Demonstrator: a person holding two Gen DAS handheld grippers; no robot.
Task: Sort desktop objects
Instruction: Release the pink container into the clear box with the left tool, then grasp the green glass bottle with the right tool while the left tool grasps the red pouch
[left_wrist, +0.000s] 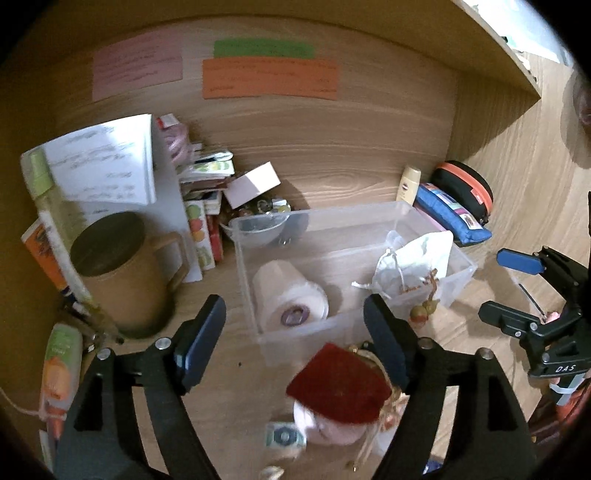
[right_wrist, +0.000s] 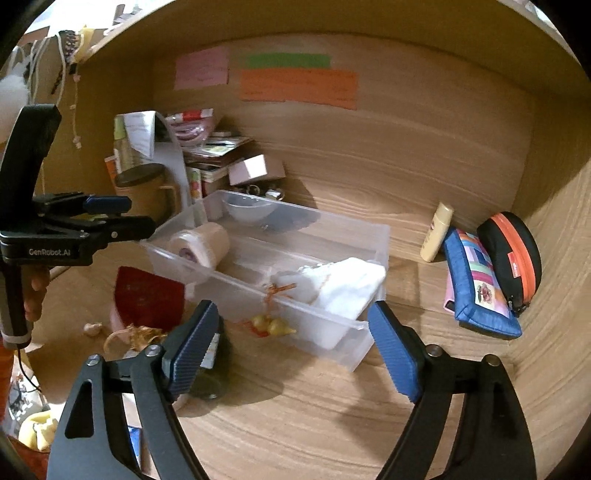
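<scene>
Both jaws are held wide, nothing gripped: left gripper (left_wrist: 295, 336), right gripper (right_wrist: 291, 343); the clear bin (right_wrist: 369, 236) is seen, red pouch (left_wrist: 338, 386) partly hidden by a finger

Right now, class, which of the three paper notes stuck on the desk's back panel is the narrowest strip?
The green note: a thin strip directly above the wider orange note. The pink note, off to their left, is much taller.

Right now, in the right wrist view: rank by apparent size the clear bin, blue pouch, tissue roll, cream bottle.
1. clear bin
2. blue pouch
3. tissue roll
4. cream bottle

The roll and the bottle look close in size, so treat their order as unsure.
</scene>
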